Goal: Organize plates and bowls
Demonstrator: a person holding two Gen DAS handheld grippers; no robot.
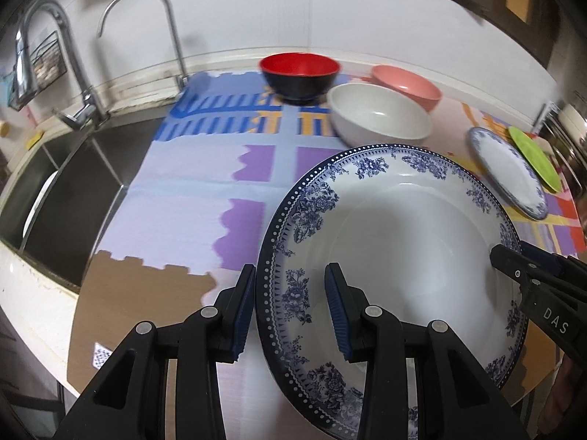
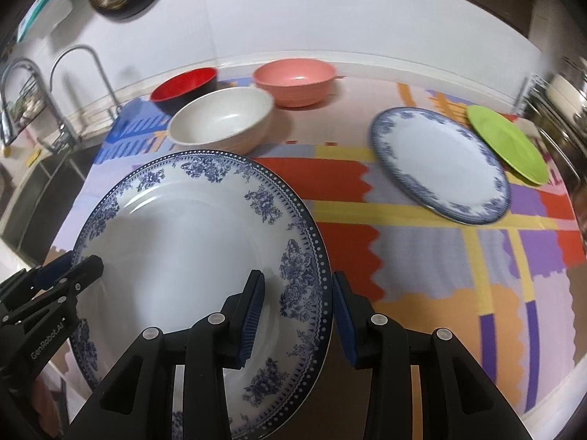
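Held off the desk (image 2: 422, 293) between both tools: the big blue-flowered plate (image 1: 396, 256), tipped, with its hollow face toward the cameras. Clamped at opposite sides of its rim, at about 9 o'clock by the left gripper (image 1: 291, 311) and at about 3 o'clock by the right gripper (image 2: 297, 315). In each pair, one finger on the white inner face and one behind the rim, so fingers part-way apart and pressing on the rim, not free.

Deciding relation for the coming move, as a judgement: where the smaller blue-rimmed plate (image 2: 440, 165) lies from the held one. Seen from the right wrist, at about 1 o'clock from the fingers, flat on the patterned mat (image 2: 403, 220), well apart from the big plate, with a green plate (image 2: 508, 143) touching or overlapping its far edge. Nearer to the right hand than to the left. Seen from the left wrist, the same small plate (image 1: 508, 172) at about 2 o'clock.

At about 11 to 12 o'clock in the right view, the bowls grouped together: a white bowl (image 2: 220, 119) just beyond the big plate's far rim, a red bowl (image 2: 183, 88) behind it, a pink bowl (image 2: 293, 80) beside. Sink (image 1: 55, 201) and taps off at 10 o'clock in the left view.

Likely sense of the step: carrying the plate toward the other plates. Needed: level travel, both grips even, rim kept clear of the white bowl.
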